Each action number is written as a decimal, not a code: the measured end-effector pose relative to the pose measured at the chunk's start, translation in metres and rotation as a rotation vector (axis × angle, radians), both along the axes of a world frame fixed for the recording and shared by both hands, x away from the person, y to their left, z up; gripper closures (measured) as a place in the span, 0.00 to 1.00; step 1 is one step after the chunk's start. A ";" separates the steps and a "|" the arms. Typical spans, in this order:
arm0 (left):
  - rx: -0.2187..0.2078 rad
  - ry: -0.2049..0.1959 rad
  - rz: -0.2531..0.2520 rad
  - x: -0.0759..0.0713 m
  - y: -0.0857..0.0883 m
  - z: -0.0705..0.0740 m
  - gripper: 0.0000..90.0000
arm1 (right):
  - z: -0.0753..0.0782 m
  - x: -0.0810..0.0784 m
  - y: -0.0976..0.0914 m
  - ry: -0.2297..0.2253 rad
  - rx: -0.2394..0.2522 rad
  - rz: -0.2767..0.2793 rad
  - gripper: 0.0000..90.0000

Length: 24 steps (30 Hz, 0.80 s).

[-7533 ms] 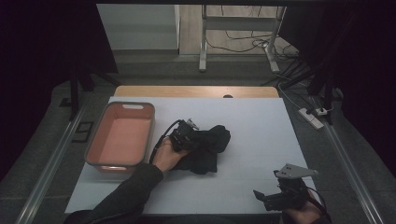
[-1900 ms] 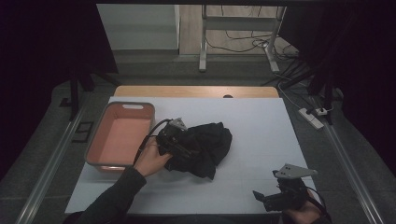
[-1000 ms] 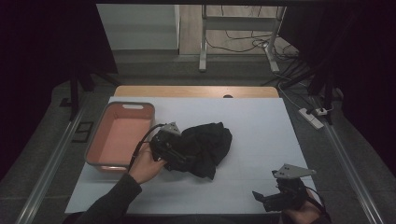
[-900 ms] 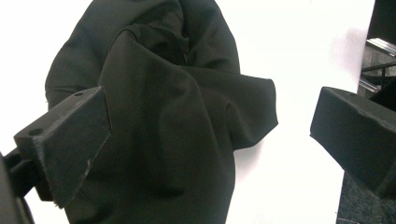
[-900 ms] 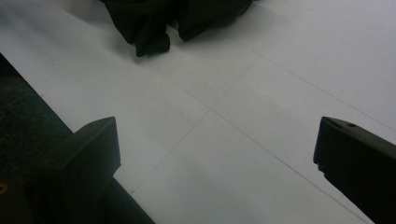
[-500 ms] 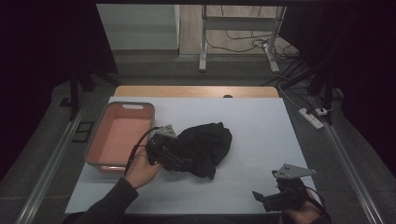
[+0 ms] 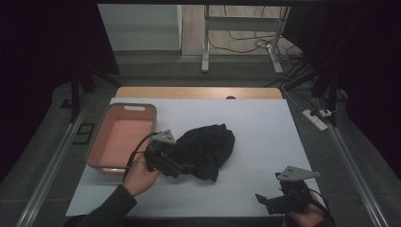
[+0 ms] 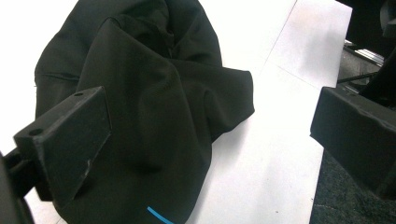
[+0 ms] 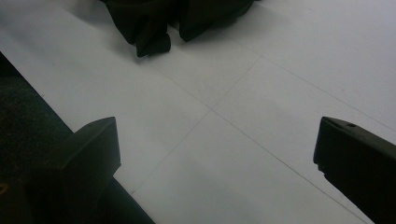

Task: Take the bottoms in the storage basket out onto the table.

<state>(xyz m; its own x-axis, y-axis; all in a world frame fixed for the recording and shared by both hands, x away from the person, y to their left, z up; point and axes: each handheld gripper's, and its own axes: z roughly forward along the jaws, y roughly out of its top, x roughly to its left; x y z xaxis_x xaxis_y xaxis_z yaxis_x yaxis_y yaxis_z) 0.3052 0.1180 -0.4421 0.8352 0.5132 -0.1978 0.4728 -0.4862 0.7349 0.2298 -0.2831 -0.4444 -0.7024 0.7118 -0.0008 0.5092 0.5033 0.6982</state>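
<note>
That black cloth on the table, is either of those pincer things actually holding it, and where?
Nothing is held. The left gripper stands wide open by the black cloth; the right gripper is open over the bare table.

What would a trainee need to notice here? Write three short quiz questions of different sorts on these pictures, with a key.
1. True or false: the black garment lies inside the pink tub.
2. Multiple choice: the left gripper has its jaws
A. shut on the cloth
B. open, at the cloth's edge
C. open, over the tub
3. Fill in: the right gripper is open above the bare white ____.

Key:
1. False; it lies crumpled on the white table, beside the tub.
2. B; the left gripper view shows the jaws wide apart with the cloth between them.
3. Table.
</note>
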 end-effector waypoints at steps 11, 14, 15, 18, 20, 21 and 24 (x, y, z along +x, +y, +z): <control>0.003 -0.006 0.009 -0.010 0.007 -0.001 0.00 | 0.000 0.000 0.000 -0.001 0.000 0.002 0.00; 0.006 -0.010 0.013 -0.012 0.009 -0.001 0.00 | 0.000 0.000 0.000 0.000 -0.001 0.002 0.00; 0.006 -0.012 0.013 -0.013 0.009 -0.001 0.00 | 0.000 0.000 0.000 0.000 -0.001 0.002 0.00; 0.005 -0.015 0.018 -0.016 0.011 -0.001 0.00 | 0.000 0.000 0.001 -0.001 -0.002 0.003 0.00; 0.005 -0.017 0.018 -0.018 0.013 -0.001 0.00 | 0.000 0.000 0.001 -0.003 -0.003 0.004 0.00; 0.003 -0.018 0.020 -0.019 0.014 -0.001 0.00 | 0.000 0.000 0.001 -0.003 -0.004 0.004 0.00; 0.005 -0.018 0.025 -0.022 0.017 -0.001 0.00 | 0.000 0.000 0.001 -0.003 -0.004 0.004 0.00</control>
